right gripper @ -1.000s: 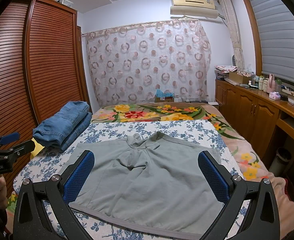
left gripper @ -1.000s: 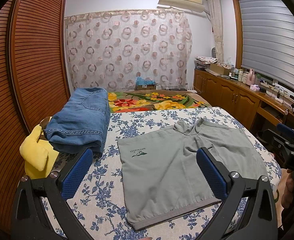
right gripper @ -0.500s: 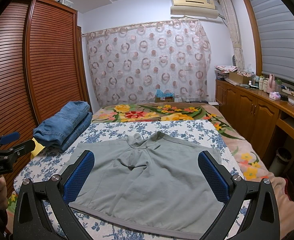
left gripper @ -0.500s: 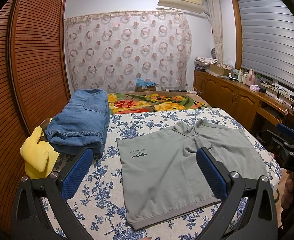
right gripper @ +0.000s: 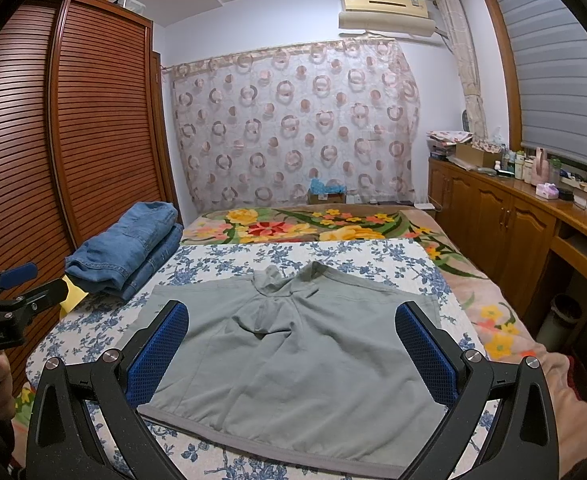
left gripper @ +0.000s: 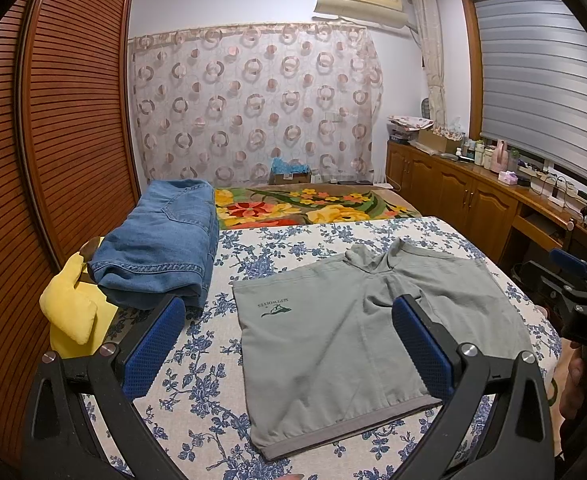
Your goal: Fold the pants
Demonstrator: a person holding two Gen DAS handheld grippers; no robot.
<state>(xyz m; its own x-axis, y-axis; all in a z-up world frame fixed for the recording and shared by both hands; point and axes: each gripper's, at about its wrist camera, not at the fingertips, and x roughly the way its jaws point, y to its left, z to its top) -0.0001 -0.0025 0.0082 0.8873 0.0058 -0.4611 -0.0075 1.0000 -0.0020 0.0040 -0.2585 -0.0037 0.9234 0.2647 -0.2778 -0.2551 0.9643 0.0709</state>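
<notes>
Two grippers are held above the near end of a bed, each with its blue-padded fingers spread wide and nothing pinched between them. The left gripper (left gripper: 287, 350) is seen over the left part of the grey shorts (left gripper: 357, 332), and the right gripper (right gripper: 291, 354) over their middle; neither is touching the cloth. The shorts are laid flat on the blue-flowered sheet (left gripper: 209, 396), waistband towards the cameras and legs pointing away, with the fabric bunched at the crotch. A small dark logo is printed near the far left corner of the shorts. Folded blue jeans (left gripper: 161, 244) are stacked just beyond the shorts to the left, apart from them, partly on a yellow cloth (left gripper: 71, 312). Beyond the sheet a bright floral blanket (left gripper: 305, 210) is spread. A hand is seen on each gripper's handle at the frame edges.
</notes>
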